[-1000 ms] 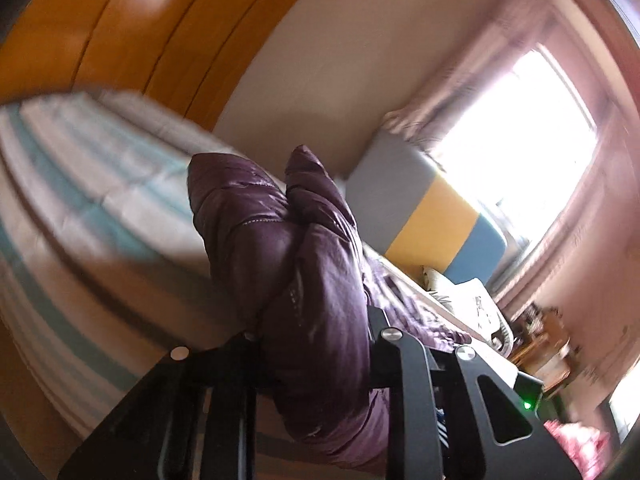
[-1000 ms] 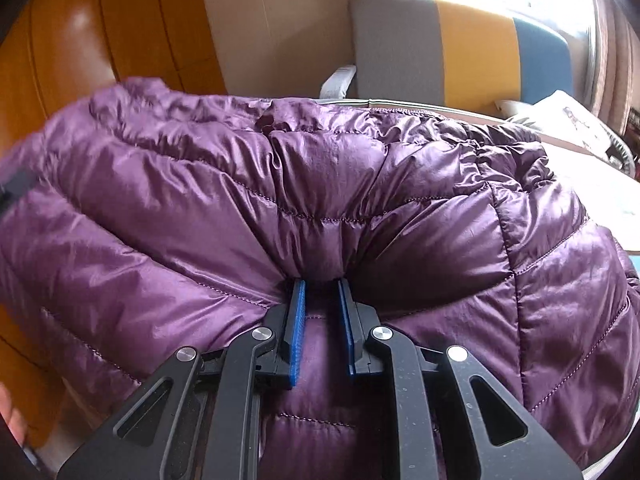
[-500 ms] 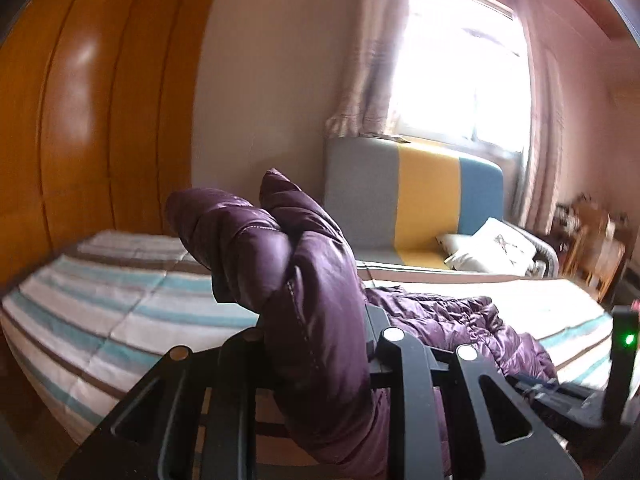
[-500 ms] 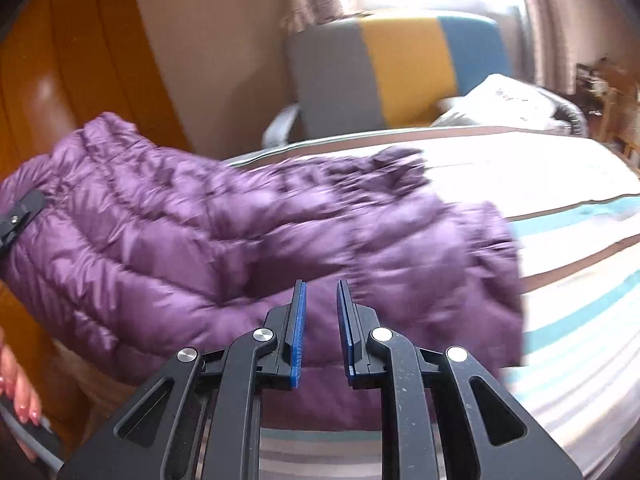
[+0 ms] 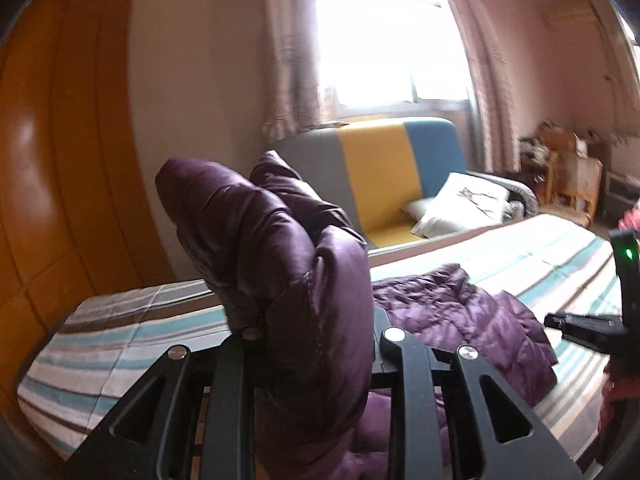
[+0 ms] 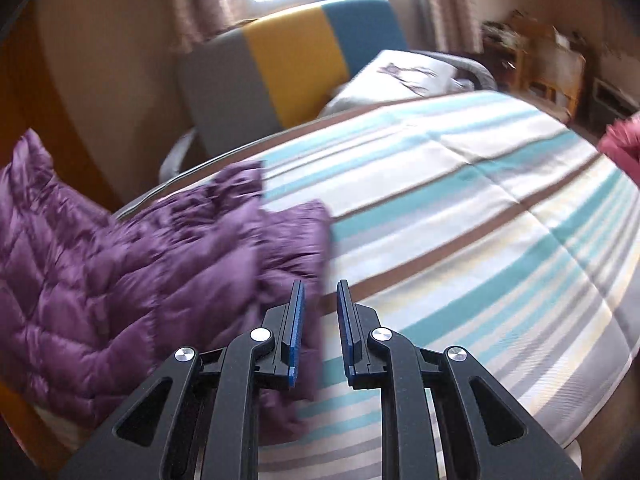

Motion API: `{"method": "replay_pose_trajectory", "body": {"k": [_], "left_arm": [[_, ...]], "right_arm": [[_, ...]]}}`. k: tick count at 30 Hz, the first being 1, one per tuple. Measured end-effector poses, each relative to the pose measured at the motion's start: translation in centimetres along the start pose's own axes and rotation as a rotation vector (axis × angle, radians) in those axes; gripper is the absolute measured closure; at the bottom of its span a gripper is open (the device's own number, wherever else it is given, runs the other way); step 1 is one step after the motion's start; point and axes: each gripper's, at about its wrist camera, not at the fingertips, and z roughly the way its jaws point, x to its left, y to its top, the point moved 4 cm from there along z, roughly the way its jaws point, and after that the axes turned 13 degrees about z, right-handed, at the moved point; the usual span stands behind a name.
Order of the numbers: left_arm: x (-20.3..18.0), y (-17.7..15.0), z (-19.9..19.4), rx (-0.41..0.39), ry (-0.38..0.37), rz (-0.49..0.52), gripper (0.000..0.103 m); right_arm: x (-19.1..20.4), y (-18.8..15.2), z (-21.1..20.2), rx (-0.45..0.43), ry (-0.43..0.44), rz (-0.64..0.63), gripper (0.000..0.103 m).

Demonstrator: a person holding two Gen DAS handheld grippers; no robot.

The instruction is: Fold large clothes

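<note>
1. The left gripper (image 5: pixel 316 344) is clamped on a thick bunch of the purple jacket (image 5: pixel 280 280); the padding fills the gap between its jaws and bulges up ahead of them, hiding the fingertips.
2. Past and to the right of that gripper, the rest of the jacket lies crumpled on the striped bed (image 5: pixel 120 328).
3. The right gripper (image 6: pixel 319 332) holds nothing. Its blue pads (image 6: pixel 297 332) stand a narrow gap apart, with only the bedcover showing between them.
4. In the right wrist view the jacket (image 6: pixel 132 280) lies to the left of the jaws, its near edge just beside the left pad and running under that finger; whether they touch is unclear because of blur.
5. Ahead and to the right of the right gripper, the bed (image 6: pixel 480 220) is bare stripes.
6. Beyond the bed stands a sofa (image 6: pixel 288 72) in grey, yellow and blue, with a pillow (image 5: pixel 464 204) on it.
7. At the right edge of the left wrist view, part of the right gripper (image 5: pixel 592 326) shows, with a green light above it.
</note>
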Motion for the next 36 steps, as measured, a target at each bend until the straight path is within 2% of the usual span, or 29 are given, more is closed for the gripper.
{"method": "replay_pose_trajectory", "body": {"k": [13, 19, 23, 26, 29, 30, 33, 36], "left_arm": [[-9.3, -0.4, 2.0, 0.002, -0.17, 0.264, 0.08], [-12.5, -0.4, 2.1, 0.012, -0.257, 0.276, 0.08], [-15.3, -1.1, 2.9, 0.059, -0.337, 0.298, 0.08], [-16.5, -2.2, 3.3, 0.086, -0.361, 0.329, 0.079], [-16.8, -2.7, 2.9, 0.068, -0.416, 0.33, 0.063], [-16.9, -2.5, 2.9, 0.061, -0.441, 0.321, 0.054], [-16.1, -1.9, 1.8, 0.048, -0.51, 0.273, 0.049], [-13.4, -0.7, -0.2, 0.031, -0.583, 0.151, 0.037]], "right_arm": [[-4.4, 1.5, 0.5, 0.021, -0.036, 0.136, 0.086], [-6.0, 2.4, 0.4, 0.021, -0.042, 0.191, 0.086], [-6.5, 2.6, 0.4, 0.026, -0.043, 0.219, 0.086], [-6.7, 2.8, 0.3, 0.028, -0.041, 0.227, 0.086], [-6.7, 2.9, 0.3, 0.028, -0.039, 0.23, 0.086], [-6.7, 3.0, 0.3, 0.029, -0.036, 0.229, 0.086], [-6.7, 2.9, 0.2, 0.031, -0.035, 0.225, 0.086], [-6.5, 3.0, 0.1, 0.032, -0.035, 0.215, 0.086]]}}
